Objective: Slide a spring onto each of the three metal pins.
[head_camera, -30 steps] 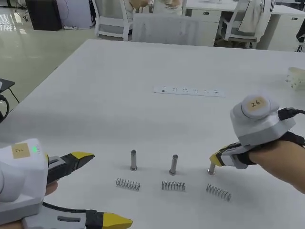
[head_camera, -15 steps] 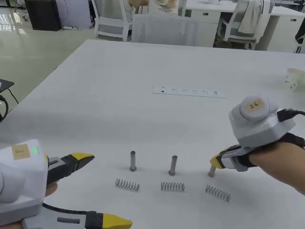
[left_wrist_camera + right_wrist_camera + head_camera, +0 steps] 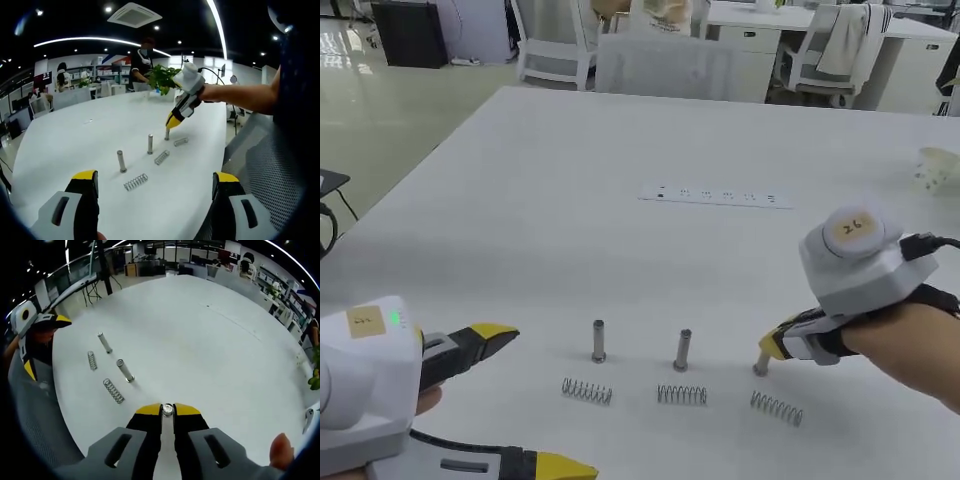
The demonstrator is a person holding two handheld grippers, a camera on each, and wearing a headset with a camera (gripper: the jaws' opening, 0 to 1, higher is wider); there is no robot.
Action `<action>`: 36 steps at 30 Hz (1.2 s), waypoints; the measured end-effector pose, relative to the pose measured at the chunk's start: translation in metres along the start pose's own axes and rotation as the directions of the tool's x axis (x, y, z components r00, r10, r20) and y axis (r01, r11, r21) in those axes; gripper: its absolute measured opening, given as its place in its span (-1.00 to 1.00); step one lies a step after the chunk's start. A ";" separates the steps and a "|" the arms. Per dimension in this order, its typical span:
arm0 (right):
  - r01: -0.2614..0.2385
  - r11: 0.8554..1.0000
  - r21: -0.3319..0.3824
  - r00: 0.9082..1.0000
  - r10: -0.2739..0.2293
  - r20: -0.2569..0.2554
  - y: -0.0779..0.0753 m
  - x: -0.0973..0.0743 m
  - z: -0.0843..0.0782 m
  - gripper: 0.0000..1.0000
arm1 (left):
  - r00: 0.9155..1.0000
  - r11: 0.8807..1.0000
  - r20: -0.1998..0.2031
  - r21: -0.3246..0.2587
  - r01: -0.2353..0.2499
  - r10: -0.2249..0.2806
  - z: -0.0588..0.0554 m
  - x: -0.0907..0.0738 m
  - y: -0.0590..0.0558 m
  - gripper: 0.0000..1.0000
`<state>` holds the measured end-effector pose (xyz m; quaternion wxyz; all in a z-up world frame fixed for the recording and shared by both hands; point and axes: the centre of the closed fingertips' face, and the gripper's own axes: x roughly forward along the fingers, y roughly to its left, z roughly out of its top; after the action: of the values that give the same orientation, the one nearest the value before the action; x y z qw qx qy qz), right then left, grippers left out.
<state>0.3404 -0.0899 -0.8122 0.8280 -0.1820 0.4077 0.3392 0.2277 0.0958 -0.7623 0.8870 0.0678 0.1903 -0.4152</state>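
Three metal pins stand in a row on the white table: left pin (image 3: 599, 340), middle pin (image 3: 683, 350), right pin (image 3: 761, 366). A spring lies in front of each: left spring (image 3: 587, 391), middle spring (image 3: 682, 395), right spring (image 3: 777, 407). My right gripper (image 3: 767, 352) is shut on the top of the right pin (image 3: 167, 409); its yellow jaws meet around the pin head. My left gripper (image 3: 530, 400) hovers open at the near left, with nothing between its fingers, short of the left spring (image 3: 135, 181).
A white power strip (image 3: 715, 193) lies further back at mid-table. A pale object (image 3: 940, 165) sits at the far right edge. Chairs (image 3: 665, 62) and desks stand beyond the table's far edge. A person (image 3: 144, 62) stands in the background.
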 end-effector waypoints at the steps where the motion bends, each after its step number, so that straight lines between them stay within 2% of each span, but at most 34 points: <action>1: -0.001 1.000 -0.002 1.000 0.001 0.001 0.000 0.000 0.000 -0.88 | 1.000 1.000 0.000 0.000 0.000 0.000 0.000 0.000 0.000 0.83; 19: -0.003 0.999 -0.038 0.999 0.004 0.039 0.003 -0.005 0.006 -0.73 | 1.000 1.000 0.001 0.004 0.002 -0.002 0.001 0.000 0.000 0.83; 27: 0.010 0.998 -0.058 0.997 -0.006 0.071 0.000 -0.014 0.009 -0.66 | 1.000 1.000 0.001 0.007 0.003 -0.003 0.001 0.001 0.000 0.83; 36: 0.018 0.998 -0.059 0.996 -0.013 0.085 -0.004 -0.024 0.003 -0.62 | 1.000 1.000 0.000 0.008 0.001 -0.001 0.002 0.001 0.002 0.83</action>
<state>0.3343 -0.1011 -0.7915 0.8414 -0.1953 0.3604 0.3522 0.2305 0.0960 -0.7610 0.8865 0.0711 0.1887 -0.4164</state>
